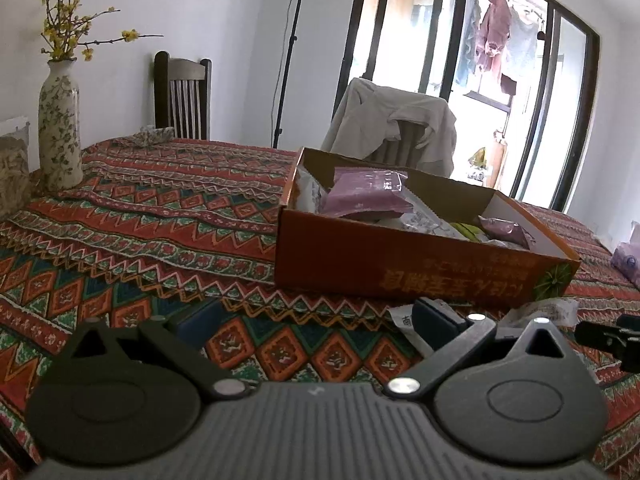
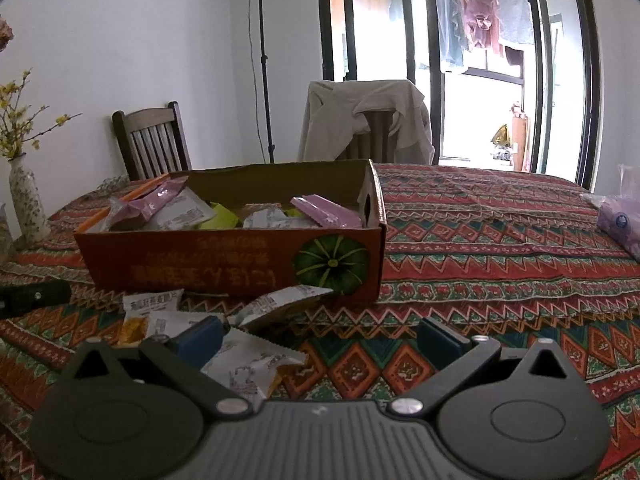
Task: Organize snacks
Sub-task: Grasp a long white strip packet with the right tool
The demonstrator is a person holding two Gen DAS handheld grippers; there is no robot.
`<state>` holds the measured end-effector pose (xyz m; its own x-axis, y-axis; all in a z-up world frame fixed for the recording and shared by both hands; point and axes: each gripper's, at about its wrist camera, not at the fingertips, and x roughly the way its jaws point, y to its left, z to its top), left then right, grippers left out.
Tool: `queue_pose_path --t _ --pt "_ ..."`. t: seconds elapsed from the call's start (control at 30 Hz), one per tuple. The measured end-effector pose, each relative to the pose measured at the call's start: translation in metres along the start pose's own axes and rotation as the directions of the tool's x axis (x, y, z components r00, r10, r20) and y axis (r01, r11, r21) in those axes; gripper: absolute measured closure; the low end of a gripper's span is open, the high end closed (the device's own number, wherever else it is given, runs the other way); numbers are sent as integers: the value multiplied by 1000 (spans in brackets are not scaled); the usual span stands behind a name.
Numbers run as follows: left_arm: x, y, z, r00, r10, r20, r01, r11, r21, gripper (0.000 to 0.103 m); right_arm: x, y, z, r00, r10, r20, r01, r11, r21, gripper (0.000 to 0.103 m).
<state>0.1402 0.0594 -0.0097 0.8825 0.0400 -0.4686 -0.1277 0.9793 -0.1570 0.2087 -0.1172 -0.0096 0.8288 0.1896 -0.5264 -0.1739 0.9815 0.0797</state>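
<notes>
Well, the box [image 2: 240, 256] already holds plenty of snacks, but several packets [image 2: 248, 364] lie loose on the cloth. Both grippers, left [image 1: 316, 326] and right [image 2: 320, 338], hover with jaws apart, empty.

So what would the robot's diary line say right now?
left gripper: open, empty | right gripper: open, empty | orange cardboard box: partly filled with snacks | loose white snack packets: on patterned tablecloth

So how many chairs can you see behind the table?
2. A bare dark wooden chair on the left by the wall, and a chair draped with a beige garment near the window. Others may be out of view.
</notes>
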Motion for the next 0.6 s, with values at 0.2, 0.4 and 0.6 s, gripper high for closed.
queue_pose_path --t 0.2,0.4,0.6 --pt "1 4 0 1000 -1 -4 1 1000 -23 0 4 11 1 1000 -3 -16 3 999 -40 0" --pt "1 4 -1 1000 -11 -2 11 1000 -26 0 29 18 12 998 -23 -57 21 999 -35 1" --pt "2 5 -1 1000 -11 -4 11 1000 -29 0 61 18 27 992 20 -126 -15 999 43 18"
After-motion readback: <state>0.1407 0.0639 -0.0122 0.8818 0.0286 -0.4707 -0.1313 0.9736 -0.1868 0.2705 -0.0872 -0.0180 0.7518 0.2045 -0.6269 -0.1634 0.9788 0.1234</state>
